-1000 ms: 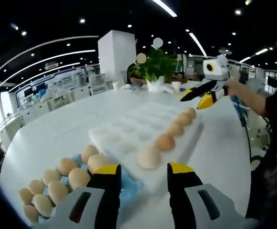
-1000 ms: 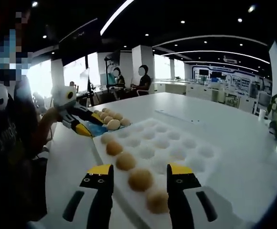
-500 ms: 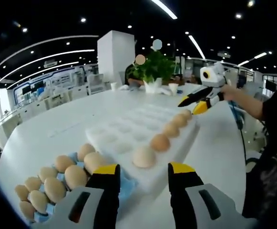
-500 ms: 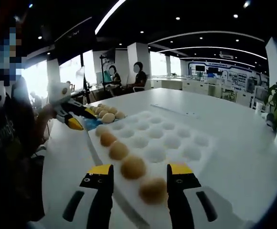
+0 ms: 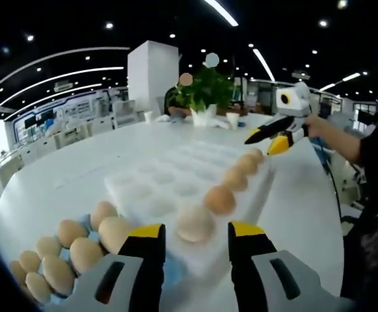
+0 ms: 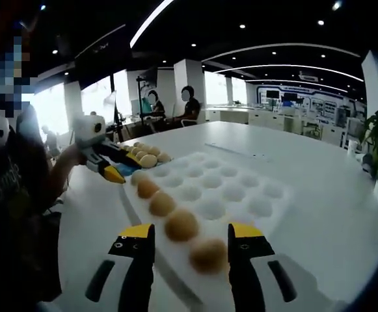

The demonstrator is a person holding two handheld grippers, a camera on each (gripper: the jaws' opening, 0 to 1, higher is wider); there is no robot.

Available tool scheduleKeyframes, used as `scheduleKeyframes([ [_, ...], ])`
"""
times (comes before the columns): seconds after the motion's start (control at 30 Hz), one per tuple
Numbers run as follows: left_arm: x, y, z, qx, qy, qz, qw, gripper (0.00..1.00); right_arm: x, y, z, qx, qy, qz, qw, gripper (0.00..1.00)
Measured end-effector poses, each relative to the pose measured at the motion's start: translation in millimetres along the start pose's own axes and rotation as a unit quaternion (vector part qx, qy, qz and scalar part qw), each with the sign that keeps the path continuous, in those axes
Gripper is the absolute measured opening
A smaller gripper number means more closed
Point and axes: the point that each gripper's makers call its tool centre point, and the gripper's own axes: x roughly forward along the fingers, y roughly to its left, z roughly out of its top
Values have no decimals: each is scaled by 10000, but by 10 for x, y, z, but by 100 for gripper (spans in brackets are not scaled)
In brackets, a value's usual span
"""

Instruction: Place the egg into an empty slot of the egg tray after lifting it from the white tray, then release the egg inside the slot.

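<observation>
No readable text, label, brand, number or sign found anywhere. Distant lit wall panels [image 6: 299, 104] at the back of the hall too blurred to make out any lettering.

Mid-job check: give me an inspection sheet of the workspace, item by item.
Surface: white round table, bare around the trays.
Job's things: white egg tray holds four eggs in its near row, other slots empty; loose eggs lie piled on a blue holder beside it.
Clutter: potted plant and cups at the table's far edge.
Grippers: left gripper open, empty; right gripper open, empty.
Cables: nothing seen for certain.
Surroundings: open office hall, ceiling lights, seated people beyond.
</observation>
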Motion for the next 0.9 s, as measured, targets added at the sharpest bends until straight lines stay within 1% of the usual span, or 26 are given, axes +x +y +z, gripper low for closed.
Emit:
scheduleKeyframes([
  [0.07,16,9,-10,-23,11,-8,10000,39,-3,-2,-5,12,3,0,10000,47],
  [0.13,51,-26,-8,-42,5,-42,10000,38,-2,-4,-10,6,2,2,10000,47],
  [0.27,134,9,-70,31,133,-1,9999,38,19,21,-3,-15,-5,25,10000,47],
  [0.3,144,4,-29,-35,4,-54,10000,37,25,28,2,-19,-10,30,10000,47],
  [0.33,153,11,-44,-18,50,-40,10000,35,35,43,12,-29,-21,36,10000,47],
  [0.37,154,-1,-34,44,22,-35,10000,34,41,52,17,-35,-21,43,10000,47],
  [0.43,167,-14,-30,56,3,-58,10000,26,57,78,28,-53,-23,57,10000,47],
  [0.5,170,-38,-25,164,-11,-85,9998,26,74,103,44,-90,-23,73,9999,47],
  [0.8,148,-40,-22,61,-103,-75,9999,26,129,184,81,-171,-27,129,9998,48],
  [0.9,132,-35,-17,52,-134,-73,9999,26,150,219,123,-209,-66,155,9996,47],
])
